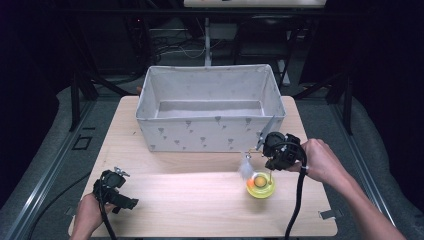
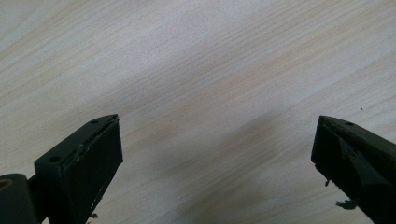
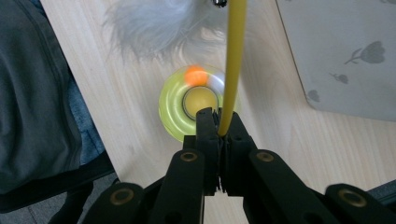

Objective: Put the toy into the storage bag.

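- Right gripper view showed the right gripper (image 3: pixel 219 125) with its jaws pressed together on a thin yellow stick (image 3: pixel 235 60), which rose from between the pads toward the top of the frame.
- Directly beyond the jaw tips lay a round yellow toy (image 3: pixel 172 112) on the tabletop (image 3: pixel 135 107), with an orange ball (image 3: pixel 195 75) in its ring on the side away from the gripper.
- A grey-white feather tuft (image 3: pixel 149 25) sat farther out past the toy, beside the stick's far end.
- In the high view, the right gripper (image 1: pixel 276 152) hovered just above and behind the yellow toy (image 1: pixel 260 185), and the fabric bin (image 1: pixel 210 132) stood just behind the gripper.
- The feather tuft (image 1: pixel 245 167) hung just to the gripper's left, near the toy.
- Left gripper view showed the left gripper (image 2: pixel 217 154) with its jaws wide apart, holding nothing, only bare tabletop (image 2: pixel 196 70) between them.
- In the high view, the left gripper (image 1: pixel 116 191) rested at the near left corner, well apart from the toy.
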